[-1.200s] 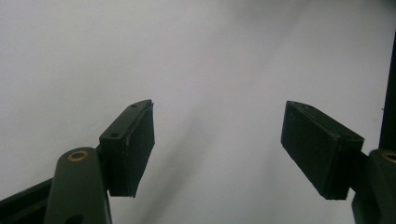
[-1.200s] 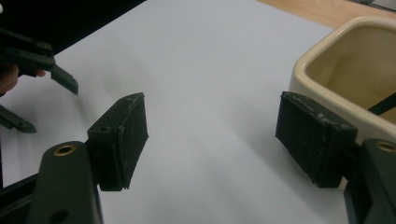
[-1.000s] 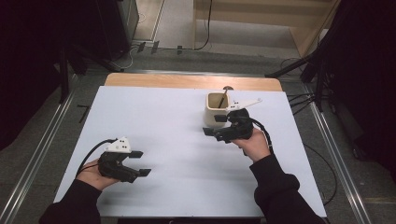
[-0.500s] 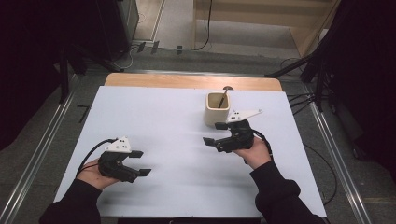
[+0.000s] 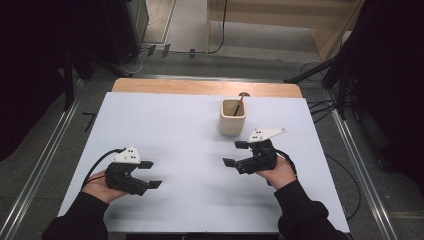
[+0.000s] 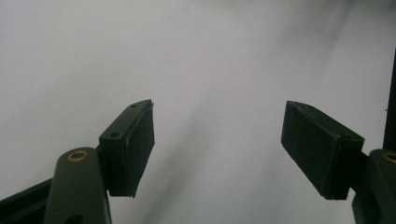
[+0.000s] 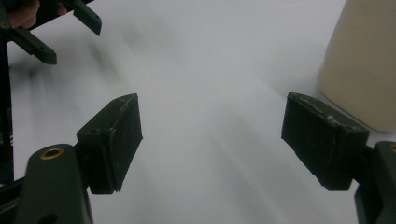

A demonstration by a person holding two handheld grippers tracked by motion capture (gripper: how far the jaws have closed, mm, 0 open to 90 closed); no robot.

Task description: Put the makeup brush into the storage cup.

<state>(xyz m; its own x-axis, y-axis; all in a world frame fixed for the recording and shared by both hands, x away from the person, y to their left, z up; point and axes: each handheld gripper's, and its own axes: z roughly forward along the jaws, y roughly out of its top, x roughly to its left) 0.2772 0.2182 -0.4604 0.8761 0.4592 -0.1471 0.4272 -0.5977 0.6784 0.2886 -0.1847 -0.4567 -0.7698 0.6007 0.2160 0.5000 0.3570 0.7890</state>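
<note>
- Right claw (image 5: 235, 153): jaws spread wide, holding nothing, hovering over bare desk just in front of the cup; matte black blocky pads (image 7: 323, 146), slightly scuffed edges, brass-coloured pivot pin on the arm.
- Left claw (image 5: 150, 174): also spread wide, nothing between the pads (image 6: 135, 147), over the near-left part of the desk; same flat rectangular black pads, smooth faces.
- Grey three-cornered plate on top of each, black cable trailing from the left one.
- Cup (image 5: 232, 117): cream, squarish with rounded corners, matte ceramic look, upright toward the far right-centre of the desk; thin dark utensil (image 5: 239, 104) leaning out of it, rounded end past the rim.
- In right gripper view, cup wall (image 7: 362, 65) sits close beyond the right-side pad, apart from it.
- Versus 1.0 s ago: right claw pulled back from the cup toward the person; was tight against the cup side. Cup and left claw unchanged.
- Desk (image 5: 165, 125): smooth white sheet, plain wooden strip along the far edge.
</note>
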